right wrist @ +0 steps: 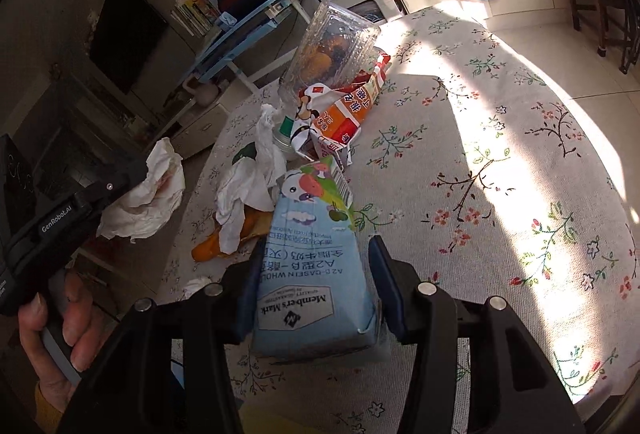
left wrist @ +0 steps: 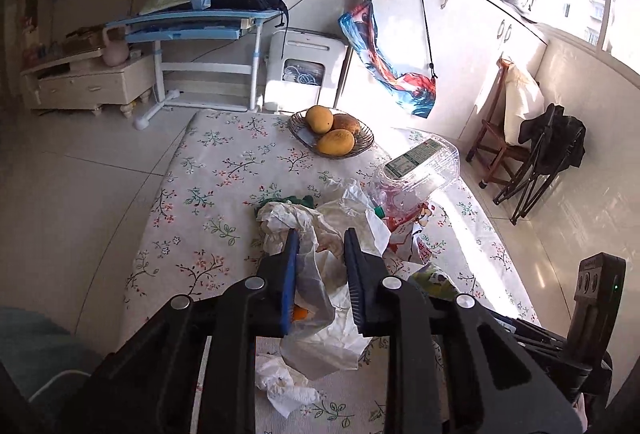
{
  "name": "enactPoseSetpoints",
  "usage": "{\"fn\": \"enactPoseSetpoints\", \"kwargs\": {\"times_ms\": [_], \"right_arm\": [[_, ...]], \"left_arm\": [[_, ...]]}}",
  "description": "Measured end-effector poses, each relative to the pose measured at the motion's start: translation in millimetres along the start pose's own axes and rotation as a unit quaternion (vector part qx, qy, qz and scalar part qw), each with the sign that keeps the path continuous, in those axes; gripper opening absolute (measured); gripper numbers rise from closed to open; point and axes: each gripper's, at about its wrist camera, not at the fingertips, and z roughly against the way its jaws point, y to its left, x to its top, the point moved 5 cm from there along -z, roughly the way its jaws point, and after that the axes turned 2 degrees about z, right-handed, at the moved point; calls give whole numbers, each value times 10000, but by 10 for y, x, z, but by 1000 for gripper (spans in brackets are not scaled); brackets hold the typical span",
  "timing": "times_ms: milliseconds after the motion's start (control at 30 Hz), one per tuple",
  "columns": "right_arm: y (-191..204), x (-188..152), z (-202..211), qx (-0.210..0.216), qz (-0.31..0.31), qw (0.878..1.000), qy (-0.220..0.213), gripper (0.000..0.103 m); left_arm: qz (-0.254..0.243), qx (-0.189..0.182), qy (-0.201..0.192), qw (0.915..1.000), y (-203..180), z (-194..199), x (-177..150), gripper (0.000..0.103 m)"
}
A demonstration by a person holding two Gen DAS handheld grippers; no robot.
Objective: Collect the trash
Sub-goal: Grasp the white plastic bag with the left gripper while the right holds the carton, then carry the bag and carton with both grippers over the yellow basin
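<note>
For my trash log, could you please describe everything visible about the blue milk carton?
The blue milk carton looks like coated paperboard, pale blue with a cartoon bird and fruit on its gabled top and Member's Mark printing that reads upside down. It lies lengthwise between the right gripper pads, top pointing away, over the floral tablecloth, beside crumpled tissues.

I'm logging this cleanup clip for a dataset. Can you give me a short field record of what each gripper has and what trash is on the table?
left gripper: shut on crumpled tissue
right gripper: shut on blue milk carton
table: floral cloth, partly sunlit
loose trash: clear plastic container, red-orange carton, white tissues, orange peel
not trash: bowl of mangoes at the far end
</note>
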Motion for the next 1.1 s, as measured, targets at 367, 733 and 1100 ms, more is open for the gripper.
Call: {"fn": "enactPoseSetpoints", "kwargs": {"times_ms": [367, 733, 1100], "right_arm": [[52, -240, -122, -602, 584, 9959, 330, 50], [69, -455, 212, 1122, -680, 9911, 234, 49], [641, -1155, 474, 1589, -46, 9835, 868, 49]], "left_arm": [[236, -246, -208, 9992, 112, 761, -314, 22], [227, -191, -37, 9996, 276, 1238, -884, 22], [436, 4, 434, 9981, 488, 1306, -1484, 22]]}}
